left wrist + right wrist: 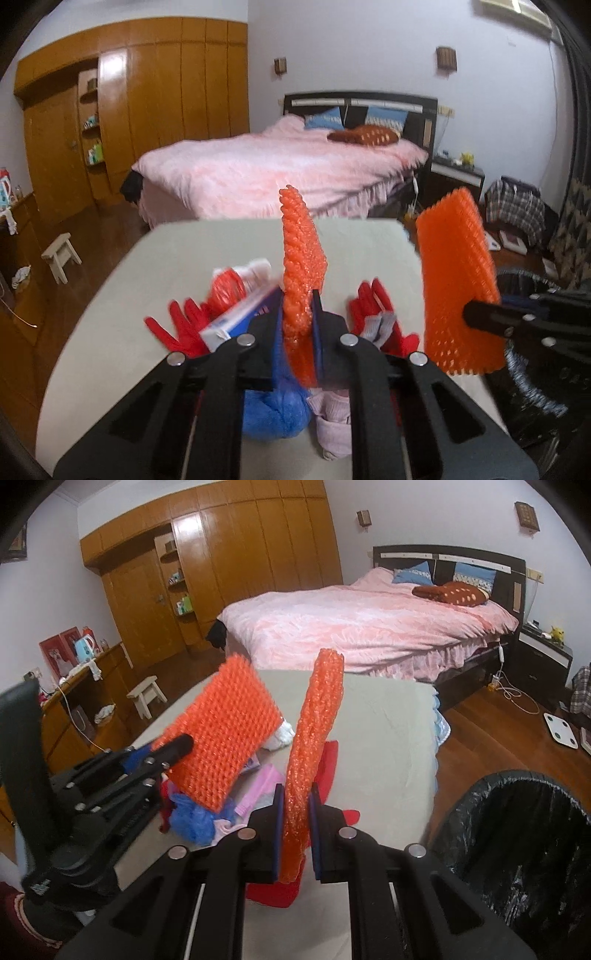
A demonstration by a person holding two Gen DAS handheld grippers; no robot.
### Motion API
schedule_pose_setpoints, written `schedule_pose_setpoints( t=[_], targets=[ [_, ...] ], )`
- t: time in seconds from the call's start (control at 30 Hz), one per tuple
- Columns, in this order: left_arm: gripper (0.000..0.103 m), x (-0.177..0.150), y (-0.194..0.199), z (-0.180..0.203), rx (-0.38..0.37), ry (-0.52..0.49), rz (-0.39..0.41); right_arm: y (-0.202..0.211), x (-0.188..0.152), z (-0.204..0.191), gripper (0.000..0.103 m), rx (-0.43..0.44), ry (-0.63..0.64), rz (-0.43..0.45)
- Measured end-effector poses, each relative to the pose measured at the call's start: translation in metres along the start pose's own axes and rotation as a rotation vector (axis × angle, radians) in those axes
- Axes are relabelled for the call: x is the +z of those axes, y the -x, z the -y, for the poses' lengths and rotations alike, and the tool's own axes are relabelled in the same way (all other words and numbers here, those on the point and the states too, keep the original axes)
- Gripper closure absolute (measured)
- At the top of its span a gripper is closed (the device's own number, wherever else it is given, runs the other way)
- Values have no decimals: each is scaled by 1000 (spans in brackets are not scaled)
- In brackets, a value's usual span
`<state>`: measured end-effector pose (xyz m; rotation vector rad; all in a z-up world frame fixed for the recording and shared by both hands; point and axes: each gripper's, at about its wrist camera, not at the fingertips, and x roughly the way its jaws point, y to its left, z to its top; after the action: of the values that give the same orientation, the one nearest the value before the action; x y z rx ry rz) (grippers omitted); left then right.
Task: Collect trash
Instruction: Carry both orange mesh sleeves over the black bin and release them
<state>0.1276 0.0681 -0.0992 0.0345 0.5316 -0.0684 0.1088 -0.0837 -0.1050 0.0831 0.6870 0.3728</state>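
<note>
Gripping one orange foam net sleeve apiece, the left gripper [299, 328] and right gripper [297, 823] hold them pinched above the table [388, 716] — a lifted-and-carrying step, I judge. Next: swing each over the black-lined trash bin [517, 834] just right, then release. No readable writing — the box [240, 321] is blurred.

Left gripper [299, 325] angling downward, fingers [267, 332] pinching upright orange foam net [301, 258], pads pressing both sides. Right gripper [297, 823] also angling downward, fingers [323, 830] clamping second orange foam net [314, 738] at lower end. Right gripper sitting at right edge of left wrist view, left gripper at left edge of right wrist view; both side by side, apart.
</note>
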Motion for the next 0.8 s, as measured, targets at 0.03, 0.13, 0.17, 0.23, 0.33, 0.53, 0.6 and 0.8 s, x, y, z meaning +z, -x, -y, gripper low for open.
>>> schedule_pose_setpoints(
  t=[0.03,0.13,0.17,0.23,0.33,0.53,0.6,0.8],
  targets=[
    [91,3,5,1,-1,2,9,4,1,0,91,4,2,10],
    [91,10,25,4,-5,3,33,19,6,1,91,11,5,43],
    [91,12,32,7,-9,-2,38,23,7,2,91,10,5,52],
    [91,16,41,12,-24,-8,47,35,9,4,91,6,3,74],
    [91,21,55,23,-53,-14,65,54,7,13,91,-17,0,102],
    [91,23,65,55,-140,-46,70,88,-4,39,91,-92,-28,123],
    [91,22,63,69,-178,-59,58,97,-11,53,91,-128,-50,122],
    [91,14,60,116,-283,-112,48,120,-34,94,91,-240,-118,109]
  ],
)
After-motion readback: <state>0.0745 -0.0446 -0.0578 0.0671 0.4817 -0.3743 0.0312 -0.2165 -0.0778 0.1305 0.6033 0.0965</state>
